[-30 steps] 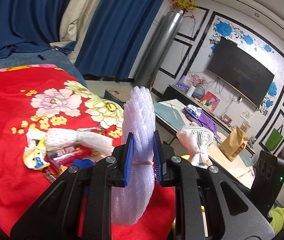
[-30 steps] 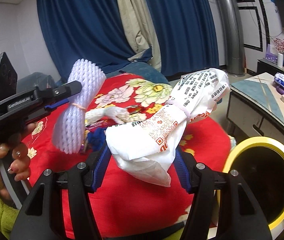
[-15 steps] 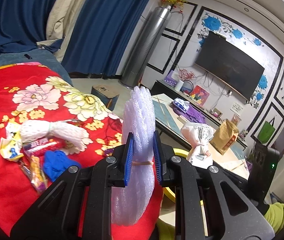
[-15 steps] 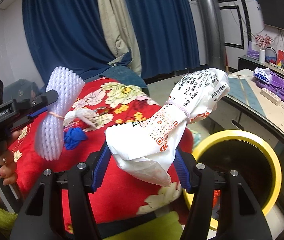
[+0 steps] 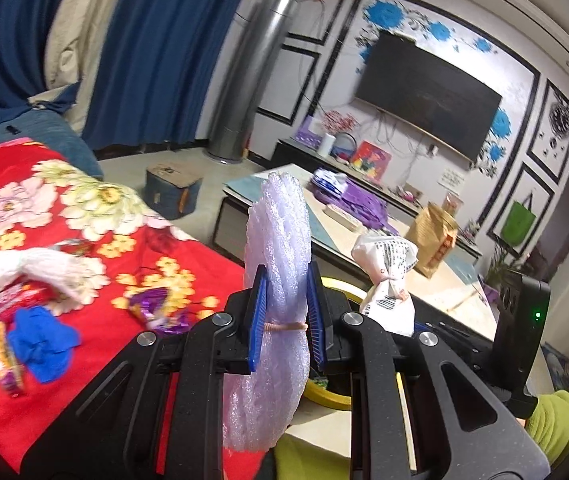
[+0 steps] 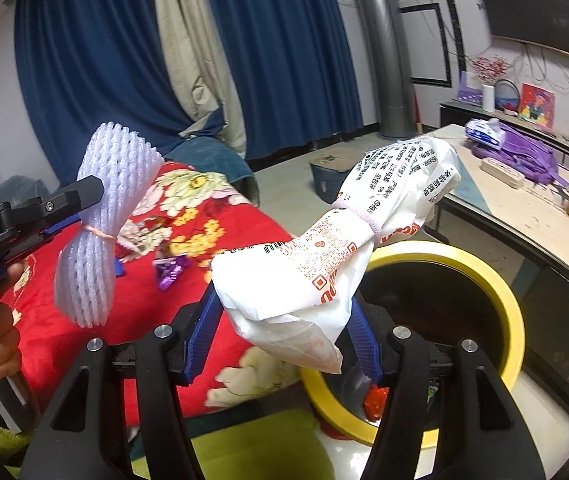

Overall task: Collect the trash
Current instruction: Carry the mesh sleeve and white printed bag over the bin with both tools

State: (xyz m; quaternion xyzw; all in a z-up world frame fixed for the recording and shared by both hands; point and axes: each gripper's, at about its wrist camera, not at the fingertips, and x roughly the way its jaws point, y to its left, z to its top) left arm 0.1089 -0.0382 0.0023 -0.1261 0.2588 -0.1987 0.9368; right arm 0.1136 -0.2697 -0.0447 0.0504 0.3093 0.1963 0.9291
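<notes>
Carrying its tied white bag pinched, the right hand-held gripper had swung over the yellow-rimmed bin; the left hand-held gripper, clamping purple foam netting, followed; wrappers remained on the bed behind.

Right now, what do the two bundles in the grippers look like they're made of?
The lavender bundle in the left gripper: soft foam netting by its look, matte, with an open mesh texture, cinched by a rubber band. The white bag in the right gripper: probably thin plastic film, slightly glossy, crinkled and printed, partly see-through at its lower end.
</notes>
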